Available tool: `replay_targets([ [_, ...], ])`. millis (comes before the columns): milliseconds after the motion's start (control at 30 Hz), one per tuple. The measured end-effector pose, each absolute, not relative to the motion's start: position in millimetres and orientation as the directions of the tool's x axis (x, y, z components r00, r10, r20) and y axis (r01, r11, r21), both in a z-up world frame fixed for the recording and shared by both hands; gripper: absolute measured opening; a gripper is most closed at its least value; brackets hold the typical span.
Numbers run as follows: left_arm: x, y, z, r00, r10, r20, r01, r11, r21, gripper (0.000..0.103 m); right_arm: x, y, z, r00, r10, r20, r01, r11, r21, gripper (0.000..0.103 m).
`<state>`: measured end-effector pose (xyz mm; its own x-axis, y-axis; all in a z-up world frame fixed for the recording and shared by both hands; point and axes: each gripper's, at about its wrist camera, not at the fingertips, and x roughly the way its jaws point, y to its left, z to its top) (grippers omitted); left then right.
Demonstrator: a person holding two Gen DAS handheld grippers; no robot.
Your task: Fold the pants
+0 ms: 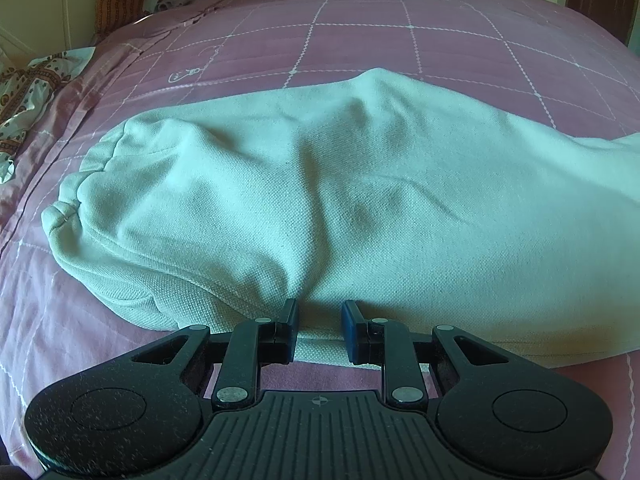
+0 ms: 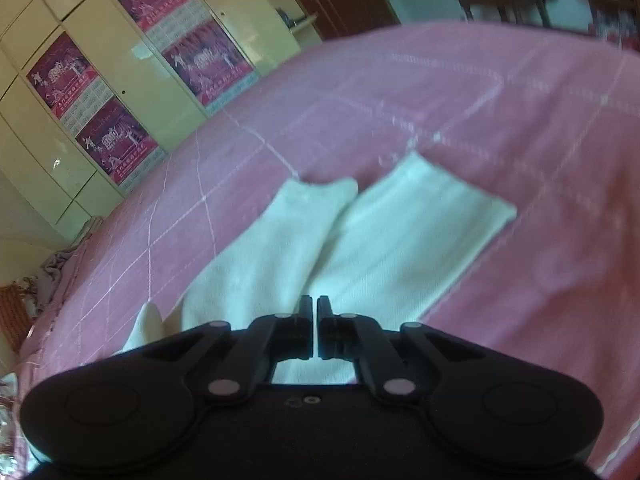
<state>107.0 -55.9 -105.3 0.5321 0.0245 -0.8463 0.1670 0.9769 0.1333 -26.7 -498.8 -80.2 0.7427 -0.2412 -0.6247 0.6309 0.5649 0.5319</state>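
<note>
Pants in a pale knit are laid across a pink quilted bed, with the waistband bunched at the left in the left wrist view and the two legs spread side by side in the right wrist view. The left hand-held gripper is set at the near edge of the cloth, its jaws narrowed with a fold of the hem lying between them; whether the pads truly pinch the fabric cannot be told, since a gap is seen on each side of the fold. The right hand-held gripper is held above the legs with its jaws drawn almost together, and nothing is seen clamped between them. The step in hand is judged to be the taking of the near edge so that one half can be brought over the other. For this to be done well, both layers of the edge should be caught, the right grip should be placed on the matching edge further along the leg, and the two ends should be lifted together so that the cloth is carried over flat and no crease is dragged in. One pair of pants is counted, two legs, two cuffs, two grippers and one bed.
</note>
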Motion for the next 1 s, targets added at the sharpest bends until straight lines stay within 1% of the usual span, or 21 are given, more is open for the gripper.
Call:
replay_targets([
  [33, 107, -55, -105, 0.53, 0.023, -0.848, 0.162, 0.978, 0.128, 0.024, -27, -502, -86, 0.754, -0.219, -0.62, 0.623, 0.537, 0.568, 0.02],
  [100, 108, -55, -104, 0.528, 0.025, -0.849, 0.157, 0.98, 0.126, 0.024, -20, -503, -90, 0.771, -0.195, -0.606, 0.606, 0.516, 0.605, 0.031],
  [133, 108, -56, -105, 0.527, 0.028, -0.849, 0.155, 0.98, 0.129, 0.024, -11, -505, -94, 0.769, -0.174, -0.615, 0.604, 0.513, 0.61, 0.036],
  [233, 107, -57, -105, 0.53, 0.036, -0.847, 0.15, 0.979, 0.136, 0.024, 16, -508, -106, 0.764, -0.117, -0.635, 0.6, 0.492, 0.631, 0.036],
  [300, 107, -58, -105, 0.53, 0.041, -0.847, 0.15, 0.979, 0.141, 0.024, 29, -511, -112, 0.758, -0.123, -0.641, 0.611, 0.479, 0.631, 0.035],
  [367, 108, -59, -105, 0.528, 0.045, -0.848, 0.151, 0.978, 0.146, 0.024, 38, -515, -117, 0.755, -0.139, -0.641, 0.62, 0.468, 0.63, 0.024],
  [400, 108, -59, -105, 0.527, 0.046, -0.848, 0.152, 0.977, 0.148, 0.024, 40, -517, -116, 0.749, -0.16, -0.643, 0.63, 0.471, 0.617, 0.01],
  [433, 108, -59, -105, 0.526, 0.046, -0.849, 0.153, 0.977, 0.148, 0.024, 42, -517, -115, 0.743, -0.18, -0.645, 0.639, 0.478, 0.603, 0.005],
  [467, 109, -59, -105, 0.525, 0.045, -0.85, 0.153, 0.977, 0.146, 0.024, 43, -515, -111, 0.742, -0.195, -0.641, 0.641, 0.485, 0.595, 0.005],
  [533, 109, -59, -105, 0.525, 0.041, -0.85, 0.154, 0.978, 0.142, 0.024, 40, -507, -90, 0.768, -0.24, -0.594, 0.615, 0.533, 0.58, 0.005],
  [633, 108, -57, -104, 0.526, 0.033, -0.85, 0.155, 0.979, 0.134, 0.024, 18, -480, -49, 0.802, -0.33, -0.498, 0.573, 0.659, 0.486, 0.004],
  [667, 108, -57, -104, 0.526, 0.031, -0.85, 0.155, 0.979, 0.131, 0.024, 6, -473, -43, 0.796, -0.355, -0.49, 0.583, 0.666, 0.464, 0.004],
  [700, 108, -56, -105, 0.527, 0.03, -0.849, 0.156, 0.979, 0.131, 0.024, -4, -470, -45, 0.786, -0.362, -0.501, 0.595, 0.665, 0.452, 0.005],
  [733, 108, -57, -105, 0.529, 0.03, -0.848, 0.159, 0.978, 0.134, 0.024, -13, -469, -54, 0.76, -0.363, -0.539, 0.618, 0.661, 0.426, 0.005],
  [800, 107, -57, -105, 0.532, 0.031, -0.846, 0.165, 0.976, 0.14, 0.024, -22, -476, -83, 0.685, -0.343, -0.643, 0.68, 0.619, 0.394, 0.004],
  [833, 107, -57, -105, 0.532, 0.03, -0.846, 0.166, 0.976, 0.139, 0.024, -25, -480, -96, 0.656, -0.326, -0.68, 0.703, 0.592, 0.394, 0.004],
  [900, 107, -57, -105, 0.532, 0.029, -0.846, 0.165, 0.977, 0.137, 0.024, -26, -484, -103, 0.662, -0.311, -0.682, 0.701, 0.579, 0.417, 0.006],
  [933, 107, -57, -105, 0.532, 0.03, -0.846, 0.163, 0.977, 0.138, 0.024, -25, -485, -100, 0.671, -0.316, -0.671, 0.699, 0.573, 0.428, 0.012],
  [1000, 107, -58, -105, 0.533, 0.034, -0.845, 0.16, 0.977, 0.14, 0.024, -27, -492, -94, 0.704, -0.303, -0.642, 0.682, 0.539, 0.494, 0.023],
])
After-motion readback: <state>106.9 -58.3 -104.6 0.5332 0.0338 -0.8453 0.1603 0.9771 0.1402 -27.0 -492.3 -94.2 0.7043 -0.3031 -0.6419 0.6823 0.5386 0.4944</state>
